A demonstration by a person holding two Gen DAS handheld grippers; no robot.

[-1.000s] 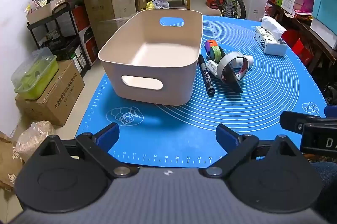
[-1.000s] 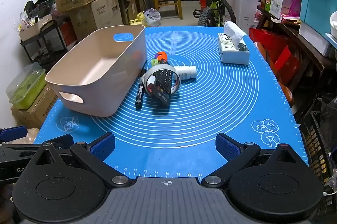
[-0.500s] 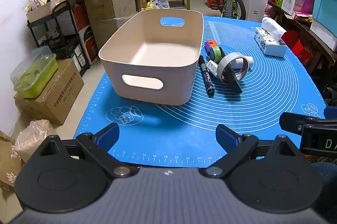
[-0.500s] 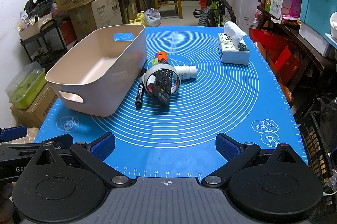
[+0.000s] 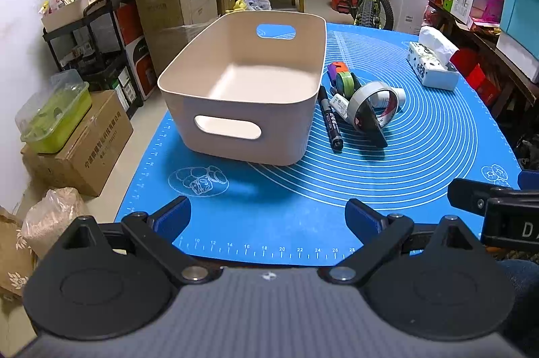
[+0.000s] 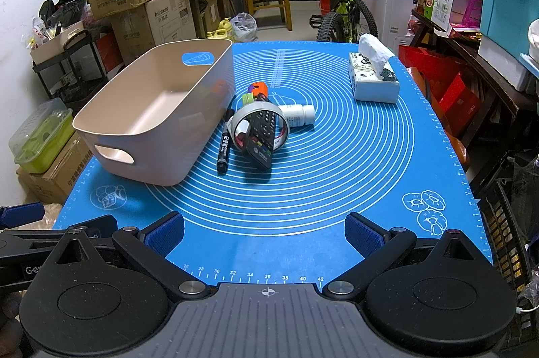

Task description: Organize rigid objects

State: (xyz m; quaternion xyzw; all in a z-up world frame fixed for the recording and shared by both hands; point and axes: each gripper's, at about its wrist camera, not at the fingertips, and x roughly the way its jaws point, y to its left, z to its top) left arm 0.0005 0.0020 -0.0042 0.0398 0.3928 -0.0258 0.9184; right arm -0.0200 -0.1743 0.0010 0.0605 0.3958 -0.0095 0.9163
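The left gripper hangs over the near edge of the blue silicone mat with its blue-padded fingers spread wide and nothing between them. The right gripper is likewise spread and empty, low over the same near edge.

The left wrist view looks almost straight into the beige plastic bin, which sits ahead and slightly left of that gripper; its bare floor, near handle slot and far handle slot all show. At the right edge of this view a black part of the right gripper's body juts in. The right wrist view sees the bin from the side, ahead and to the left, and at its left edge shows a blue finger and black frame of the left gripper.

Only the right wrist view shows the button face of the black remote control, which leans through the roll of grey tape; the left view shows just its dark back. The white pill bottle lies on its side just behind the roll, plainer from the right. A black marker lies between bin and roll, parallel to the bin wall. Beyond them sit a small green tape roll and an orange-and-purple item too small to identify. A tissue box stands ahead to the right, well apart from the cluster.
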